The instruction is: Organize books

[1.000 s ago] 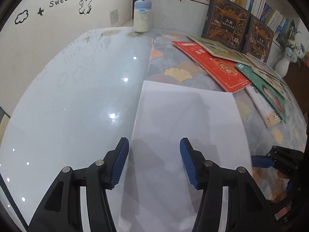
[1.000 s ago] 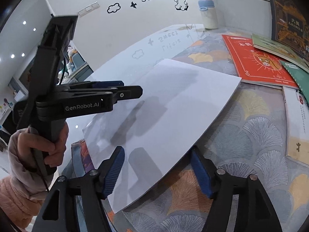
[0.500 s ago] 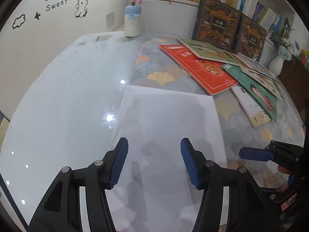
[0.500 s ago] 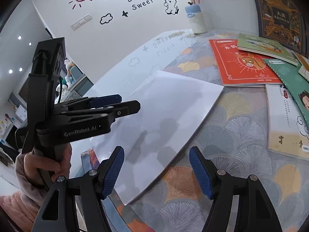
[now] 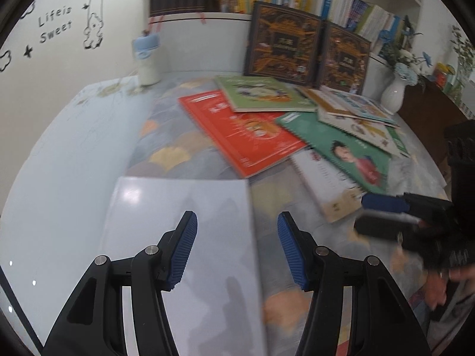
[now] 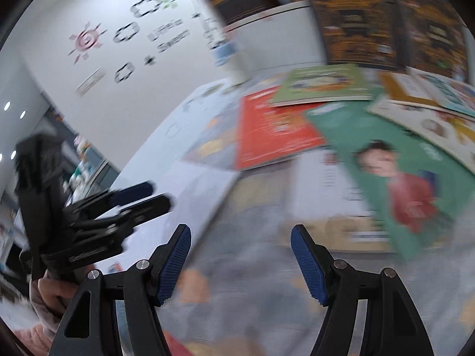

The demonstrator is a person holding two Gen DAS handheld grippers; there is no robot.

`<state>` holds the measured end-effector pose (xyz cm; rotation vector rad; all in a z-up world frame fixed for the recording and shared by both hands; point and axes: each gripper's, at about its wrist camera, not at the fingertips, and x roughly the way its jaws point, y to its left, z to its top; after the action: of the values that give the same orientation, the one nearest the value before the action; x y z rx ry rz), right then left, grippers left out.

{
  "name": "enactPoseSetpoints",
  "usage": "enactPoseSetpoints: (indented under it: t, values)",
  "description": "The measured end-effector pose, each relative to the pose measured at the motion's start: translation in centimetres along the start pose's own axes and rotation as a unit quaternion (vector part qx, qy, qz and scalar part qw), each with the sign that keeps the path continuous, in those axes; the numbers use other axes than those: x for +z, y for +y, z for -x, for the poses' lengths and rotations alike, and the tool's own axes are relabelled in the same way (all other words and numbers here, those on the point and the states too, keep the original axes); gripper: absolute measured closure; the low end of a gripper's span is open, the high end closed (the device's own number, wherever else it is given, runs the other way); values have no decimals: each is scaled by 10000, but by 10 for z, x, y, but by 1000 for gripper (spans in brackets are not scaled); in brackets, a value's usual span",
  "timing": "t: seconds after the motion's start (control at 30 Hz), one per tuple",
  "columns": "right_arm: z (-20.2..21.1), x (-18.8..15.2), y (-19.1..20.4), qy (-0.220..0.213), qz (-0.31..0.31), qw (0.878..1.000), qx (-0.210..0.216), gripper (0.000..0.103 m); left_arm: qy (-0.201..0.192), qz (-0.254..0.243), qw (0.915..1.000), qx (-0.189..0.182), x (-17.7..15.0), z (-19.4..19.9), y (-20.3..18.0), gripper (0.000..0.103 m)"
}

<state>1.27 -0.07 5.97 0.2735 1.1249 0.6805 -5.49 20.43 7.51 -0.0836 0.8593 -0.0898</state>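
A white book (image 5: 184, 237) lies flat at the near left of the table. My left gripper (image 5: 237, 249) hovers over its right edge, open, nothing between its pads. Beyond it several books lie fanned out: a red one (image 5: 240, 130), a light green one (image 5: 264, 93), a dark green one with a child on the cover (image 5: 341, 148) and a white one (image 5: 329, 184) beneath. My right gripper (image 6: 240, 262) is open over bare tablecloth, facing the dark green book (image 6: 394, 178) and the red book (image 6: 273, 127); this view is motion-blurred. The right gripper shows at the left wrist view's right edge (image 5: 383, 210).
Two dark ornate books (image 5: 283, 41) lean upright against the bookshelf at the back. A blue-capped white bottle (image 5: 147, 59) stands back left, a white vase (image 5: 393, 96) back right. The tablecloth (image 5: 190, 151) covers the table's right part; the left part is glossy white.
Both grippers have pulled back and swung right toward the fanned-out books, which now fill more of each view. The white book slid toward the left of both views. Jaw openings are unchanged.
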Motion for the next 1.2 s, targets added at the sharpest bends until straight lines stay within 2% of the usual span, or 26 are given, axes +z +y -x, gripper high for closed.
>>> enactPoseSetpoints:
  t: [0.17, 0.27, 0.4, 0.6, 0.8, 0.9, 0.97, 1.0, 1.13, 1.2]
  values:
    - [35, 6, -69, -274, -588, 9969, -454, 35, 42, -125, 9996, -249, 10, -15, -36, 49]
    - [63, 6, -116, -727, -1062, 9870, -961, 35, 89, -175, 9990, -407, 16, -26, -58, 49]
    - [91, -3, -163, -951, -1688, 9749, -1096, 35, 154, -291, 9973, -651, 27, -44, -92, 49]
    - [104, -4, -211, -1307, -2313, 9589, -991, 35, 139, -455, 9953, -848, 57, -71, -133, 49]
    - [111, -6, -241, -1473, -2794, 9465, -662, 37, 112, -219, 9948, -991, 95, -94, -152, 49]
    - [128, -5, -240, -1678, -2646, 9446, -976, 37, 56, -99, 9956, -934, 116, -102, -165, 49]
    - [139, -4, -244, -1834, -2597, 9393, -1292, 37, 1, -118, 9966, -818, 129, -109, -175, 49]
    - [142, -6, -248, -1899, -2639, 9366, -1310, 37, 5, -143, 9966, -807, 135, -115, -180, 49]
    - [155, 5, -281, -2090, -2982, 9290, -654, 37, 40, -189, 9964, -823, 157, -138, -196, 49]
    - [162, 28, -295, -2079, -2762, 9343, -867, 37, 82, -316, 9957, -866, 164, -151, -208, 49]
